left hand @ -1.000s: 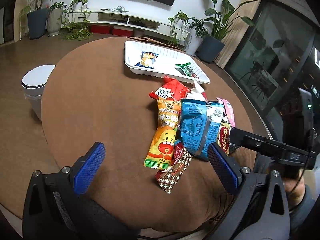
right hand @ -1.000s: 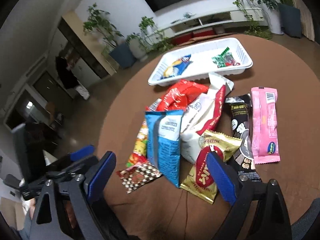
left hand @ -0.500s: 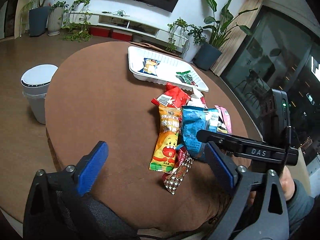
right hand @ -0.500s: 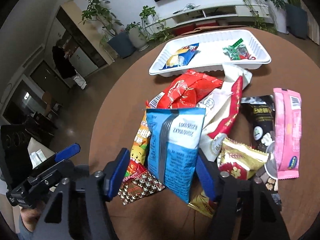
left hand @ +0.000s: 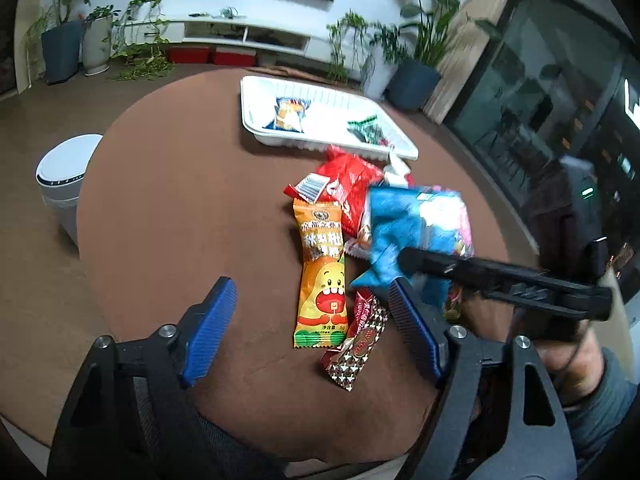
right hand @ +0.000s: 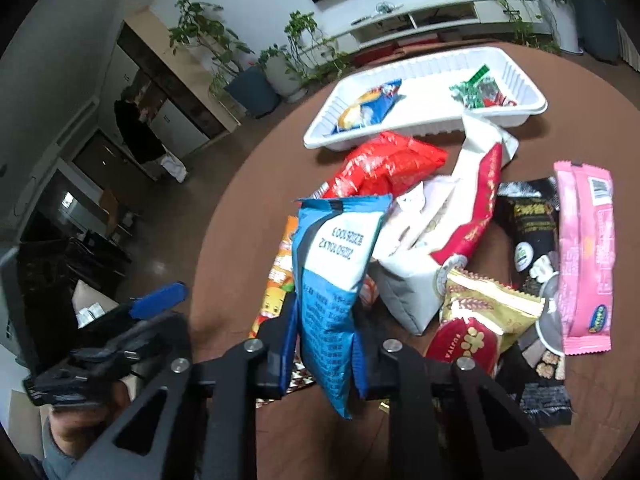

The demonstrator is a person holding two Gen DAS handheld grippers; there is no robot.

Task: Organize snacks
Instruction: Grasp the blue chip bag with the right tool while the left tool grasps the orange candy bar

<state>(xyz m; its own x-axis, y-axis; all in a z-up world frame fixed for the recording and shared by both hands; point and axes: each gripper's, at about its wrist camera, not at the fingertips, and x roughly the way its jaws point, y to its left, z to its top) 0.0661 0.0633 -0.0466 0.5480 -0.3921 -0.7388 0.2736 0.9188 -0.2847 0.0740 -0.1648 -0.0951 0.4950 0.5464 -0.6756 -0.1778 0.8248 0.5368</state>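
A round brown table (left hand: 168, 200) fills most of both views. Toward its far side lies a long white ribbed plastic tray (right hand: 516, 80), which holds a small blue-and-yellow snack packet (right hand: 370, 106) at one end and a green-and-red wrapped packet (right hand: 478, 92) at the other.

Just in front of the tray sits the loose heap of snacks. The biggest piece is a white pouch with a red stripe (right hand: 452, 224), one end touching the tray's near wall. Beside it lies a crinkled red foil bag (right hand: 384, 168). A long pink wrapper (right hand: 586, 252) lies at the heap's right edge, next to a black bar wrapper (right hand: 532, 232), and a gold-and-red packet (right hand: 480, 312) lies in front of them.

The blue-and-white snack bag (right hand: 332, 280) stands upright, raised above the heap. The right gripper (right hand: 324, 360) is clamped on its lower part, a blue pad pressed on each side.

An orange sachet with a cartoon face (left hand: 322, 272) lies flat on the table left of the heap, and a small brown-and-white patterned candy wrapper (left hand: 358, 336) touches its lower right corner.

The left gripper (left hand: 312, 332) hovers over the table's near edge with its blue pads wide apart, holding nothing.
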